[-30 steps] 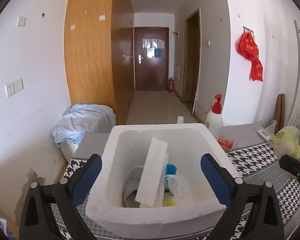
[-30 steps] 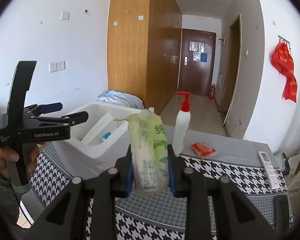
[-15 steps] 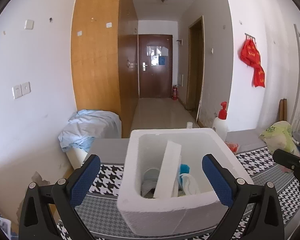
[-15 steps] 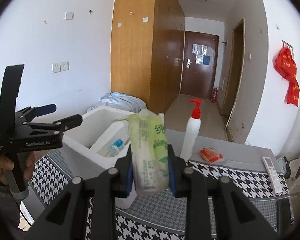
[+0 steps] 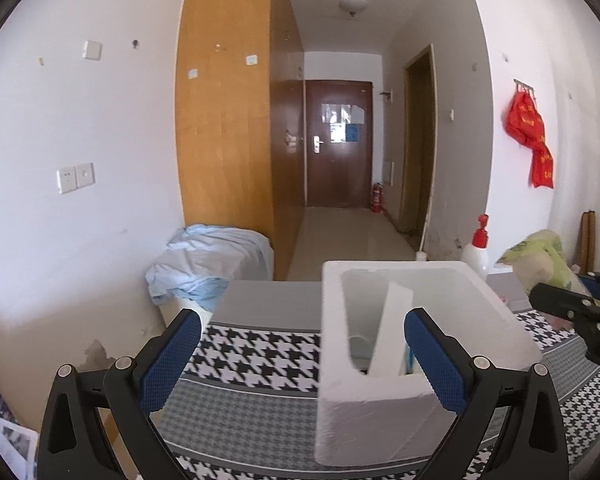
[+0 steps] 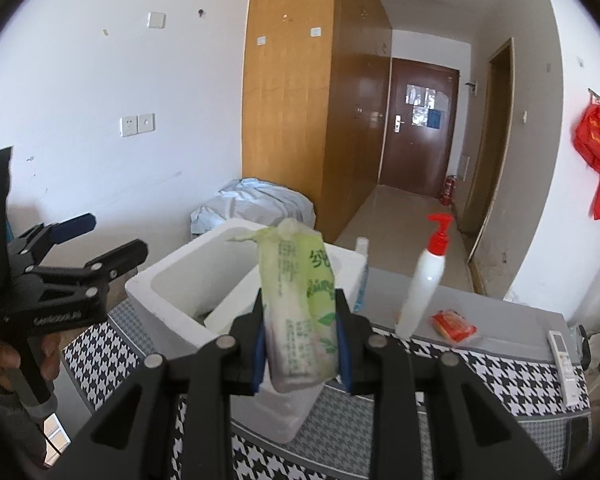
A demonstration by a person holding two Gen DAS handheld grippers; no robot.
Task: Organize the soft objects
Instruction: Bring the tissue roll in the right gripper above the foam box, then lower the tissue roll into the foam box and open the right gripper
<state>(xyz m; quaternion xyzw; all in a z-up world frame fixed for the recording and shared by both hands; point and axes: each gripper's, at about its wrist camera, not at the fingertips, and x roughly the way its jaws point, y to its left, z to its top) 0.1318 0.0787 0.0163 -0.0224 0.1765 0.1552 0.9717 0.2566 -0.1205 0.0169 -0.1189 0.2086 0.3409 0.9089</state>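
Tissue pack [image 6: 300, 304], green-printed, soft, squeezed upright

Bright daylight, fisheye-warped edges, slight blur

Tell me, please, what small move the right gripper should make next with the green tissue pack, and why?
Probably carry it a little further forward and left, over the open foam box, before lowering. The right gripper is shut on the green tissue pack, which hangs above the box's near corner rather than its opening. A white foam slab leans inside, so aim for the free side. The left gripper is open and empty.
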